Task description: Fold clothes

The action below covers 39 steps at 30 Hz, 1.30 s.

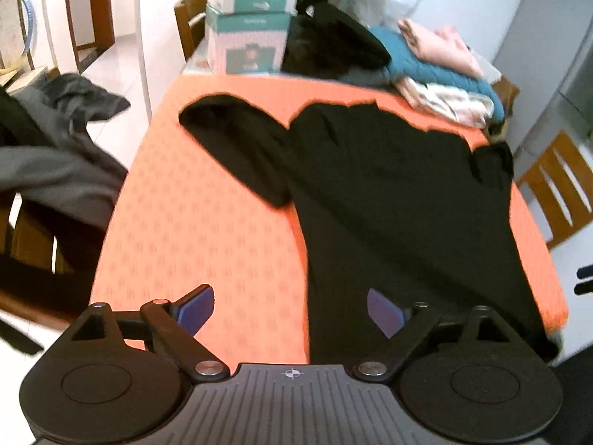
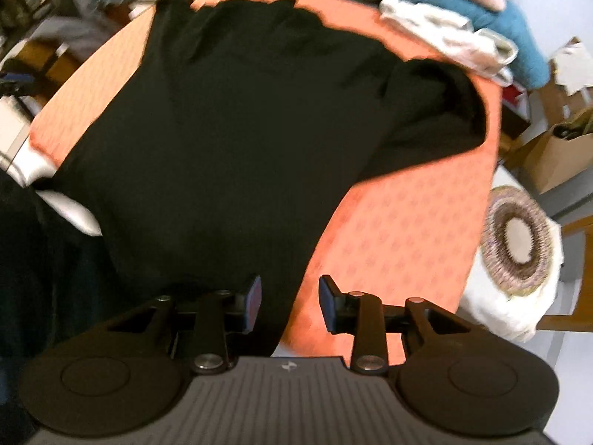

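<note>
Black top [image 1: 389, 193] lies spread flat on a table with an orange cloth [image 1: 192, 204]. In the left wrist view, its left sleeve [image 1: 237, 148] angles out over the cloth, and its hem reaches the near table edge. The left gripper [image 1: 291, 307] hovers over that near edge with fingers wide apart, holding nothing; one blue pad [image 1: 196, 306] sits above bare cloth, the other above black fabric. A stack of folded clothes [image 1: 437, 70] sits at the far right corner, with boxes [image 1: 252, 18] behind.

In the right wrist view, the black top [image 2: 229, 129] fills most of the table, its other sleeve [image 2: 441, 104] bunched toward the right edge. The right gripper [image 2: 289, 304] hovers at the hem with fingers apart, gripping nothing.

Risks, as a judgement: the hem hangs near the edge, so a pull could drag the top off. A pinch might catch only one layer, or the orange cloth too, and the bunched sleeve could fold crooked.
</note>
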Tool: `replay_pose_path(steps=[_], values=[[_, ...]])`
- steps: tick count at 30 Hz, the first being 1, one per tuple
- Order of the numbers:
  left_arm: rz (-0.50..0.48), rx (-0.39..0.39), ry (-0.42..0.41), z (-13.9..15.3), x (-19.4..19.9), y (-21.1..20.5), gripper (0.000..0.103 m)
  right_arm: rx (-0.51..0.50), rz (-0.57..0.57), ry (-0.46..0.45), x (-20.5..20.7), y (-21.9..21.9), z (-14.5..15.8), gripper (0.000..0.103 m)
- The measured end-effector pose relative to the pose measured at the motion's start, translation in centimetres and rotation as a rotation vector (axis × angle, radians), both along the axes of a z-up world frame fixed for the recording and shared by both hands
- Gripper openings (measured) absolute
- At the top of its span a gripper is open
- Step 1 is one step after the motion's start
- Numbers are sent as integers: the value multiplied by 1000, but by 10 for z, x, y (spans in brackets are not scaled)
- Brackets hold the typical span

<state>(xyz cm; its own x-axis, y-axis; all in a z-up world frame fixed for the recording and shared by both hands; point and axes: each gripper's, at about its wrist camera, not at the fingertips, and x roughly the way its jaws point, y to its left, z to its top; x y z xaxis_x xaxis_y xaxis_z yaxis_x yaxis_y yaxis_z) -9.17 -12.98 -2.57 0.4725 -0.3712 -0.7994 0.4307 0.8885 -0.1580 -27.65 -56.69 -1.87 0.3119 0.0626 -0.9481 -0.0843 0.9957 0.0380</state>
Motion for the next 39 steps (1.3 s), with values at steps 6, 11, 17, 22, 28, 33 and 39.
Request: replay_pose_path(steps=[6,11,17,22,28,33,39], values=[[3,-36,-36,10,56,-5,91,-25,-66,-86,35,-13,17,39],[-21,-34,-59,9,100,-21,91,-46,-74,-152,71,-17,23,39],[-70,-25,-72,2,149,-50,91,-55,-100,-196,119,-33,25,39],[-107,-13,-57,-6,182,-79,90,-33,-114,-209,158,-51,19,39],[-150,9,-29,-17,220,-116,85,35,-116,-209,219,-71,2,39],[-194,40,-12,-30,252,-151,82,79,-106,-217,278,-87,-15,39],[-223,88,14,-52,292,-187,81,104,-62,-174,350,-102,-52,39]])
